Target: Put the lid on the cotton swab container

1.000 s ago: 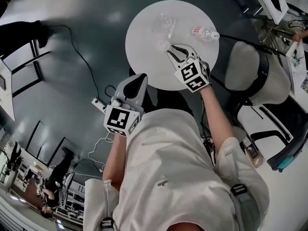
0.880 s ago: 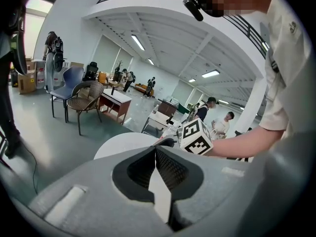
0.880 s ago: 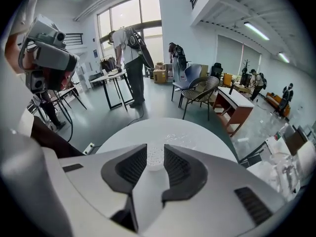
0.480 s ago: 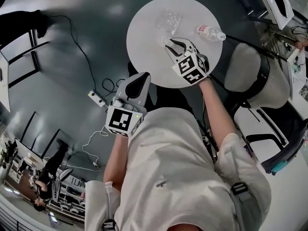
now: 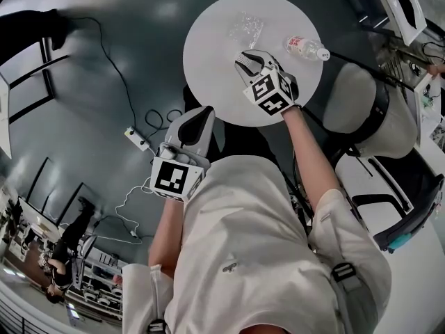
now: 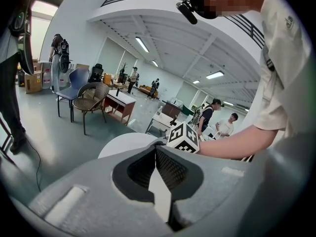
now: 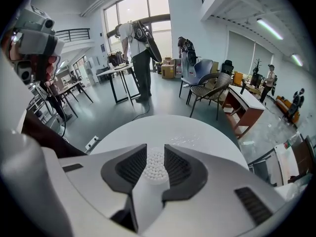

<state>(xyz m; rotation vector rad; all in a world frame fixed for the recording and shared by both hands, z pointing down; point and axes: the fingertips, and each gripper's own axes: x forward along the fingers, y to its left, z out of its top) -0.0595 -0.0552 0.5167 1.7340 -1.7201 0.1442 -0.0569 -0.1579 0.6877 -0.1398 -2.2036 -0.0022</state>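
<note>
The cotton swab container point(image 7: 156, 165), a small open tub packed with white swab tips, stands on the round white table point(image 5: 208, 54). It sits between the jaws of my right gripper point(image 7: 155, 151), which are spread wide on either side of it; I see no squeeze on it. From the head view this gripper point(image 5: 245, 58) covers the container. The clear lid point(image 5: 247, 25) lies on the table beyond the gripper, apart from it, seen as faint glints point(image 7: 186, 140). My left gripper point(image 5: 197, 121) is shut and holds nothing, hanging below the table's near edge.
A plastic water bottle point(image 5: 306, 48) lies on the table's right side. A white chair point(image 5: 361, 110) stands to the right of the table. A cable and power strip point(image 5: 135, 139) lie on the dark floor to the left.
My right gripper has slid forward over the table, so the container that stood just ahead of its tips now lies between its jaws. The left gripper has stayed put.
</note>
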